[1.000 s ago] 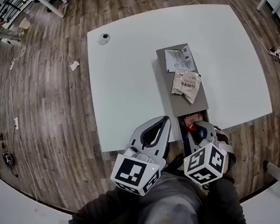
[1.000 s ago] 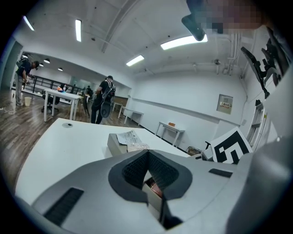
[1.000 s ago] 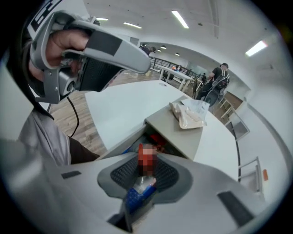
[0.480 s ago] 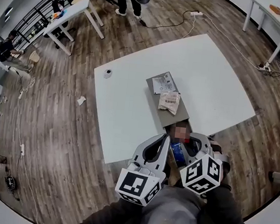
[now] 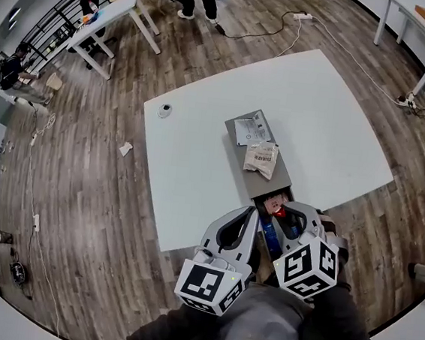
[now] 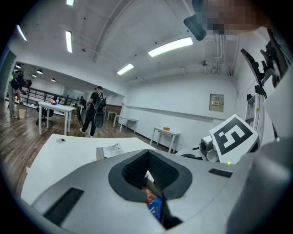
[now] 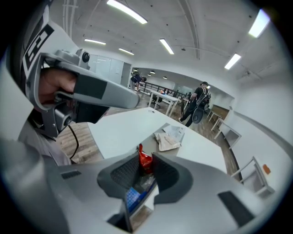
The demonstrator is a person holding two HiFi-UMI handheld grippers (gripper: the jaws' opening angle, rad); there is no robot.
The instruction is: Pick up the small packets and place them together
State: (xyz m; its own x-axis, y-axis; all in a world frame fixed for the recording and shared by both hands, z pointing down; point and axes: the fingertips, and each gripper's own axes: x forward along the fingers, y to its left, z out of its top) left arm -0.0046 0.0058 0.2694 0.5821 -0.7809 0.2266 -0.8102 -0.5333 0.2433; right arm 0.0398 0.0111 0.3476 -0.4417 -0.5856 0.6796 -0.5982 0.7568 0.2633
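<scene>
A long grey board [image 5: 251,178] lies on the white table [image 5: 190,163]. On it rest a flat white printed packet [image 5: 251,128] and a crumpled beige packet [image 5: 261,159]. My right gripper [image 5: 284,211] hangs at the board's near end, shut on a small red packet [image 5: 277,208]. The red packet [image 7: 144,161] stands up between the pads in the right gripper view, over a blue packet [image 7: 133,196] in a dark open box. My left gripper [image 5: 252,213] sits just left of it, shut with nothing held [image 6: 147,155].
A small round white object [image 5: 164,111] sits on the table's far left part. Crumpled paper [image 5: 125,149] lies on the wooden floor. Cables and a power strip [image 5: 302,17] run beyond the table. People stand by other tables [image 5: 124,1] at the back.
The head view has tilted up, so the table looks smaller and farther than one second ago. Both grippers keep their places, the right one still gripping the red packet.
</scene>
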